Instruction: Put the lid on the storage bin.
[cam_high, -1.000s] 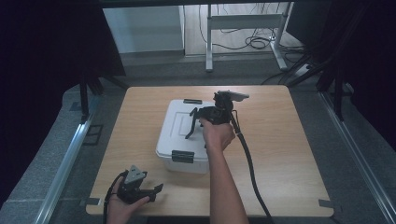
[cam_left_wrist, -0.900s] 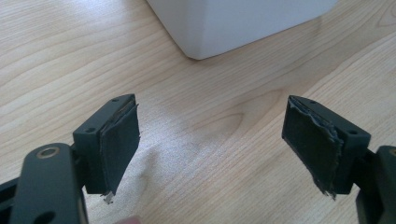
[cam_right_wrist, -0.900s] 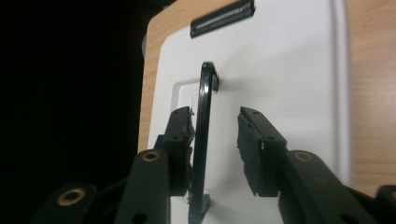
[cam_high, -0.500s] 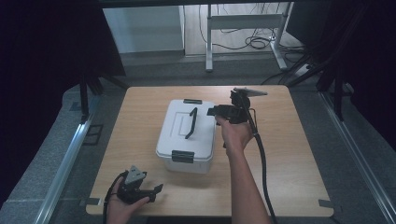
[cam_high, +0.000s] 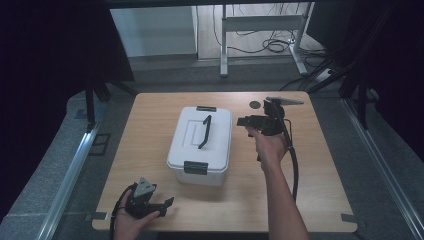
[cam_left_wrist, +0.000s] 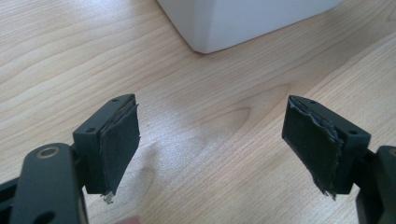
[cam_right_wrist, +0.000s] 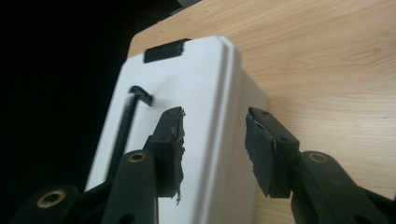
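Observation:
A white lidded box (cam_high: 220, 150) stands in the middle of the wooden table (cam_high: 320, 165), with a black handle (cam_high: 204, 131) lying flat on its lid and a black latch at each end. My right gripper (cam_high: 243, 121) hovers just right of the box near its far end, pointing left at it, open. In the right gripper view the box's (cam_right_wrist: 205, 84) lid edge runs between the open fingertips (cam_right_wrist: 170, 140), with the handle (cam_right_wrist: 123, 130) to the left. My left gripper (cam_high: 167, 203) rests open at the table's near left edge, holding nothing; the box's corner (cam_left_wrist: 243, 18) lies ahead of it.
A small dark round hole (cam_high: 255, 104) marks the table behind the right gripper. That gripper's cable (cam_high: 295, 172) trails back along the forearm. Metal rails flank the table, and a desk frame with cables stands beyond the far edge.
My right gripper has moved right, from over the lid's handle to the box's right side. The handle now lies flat. The left gripper has stayed in place.

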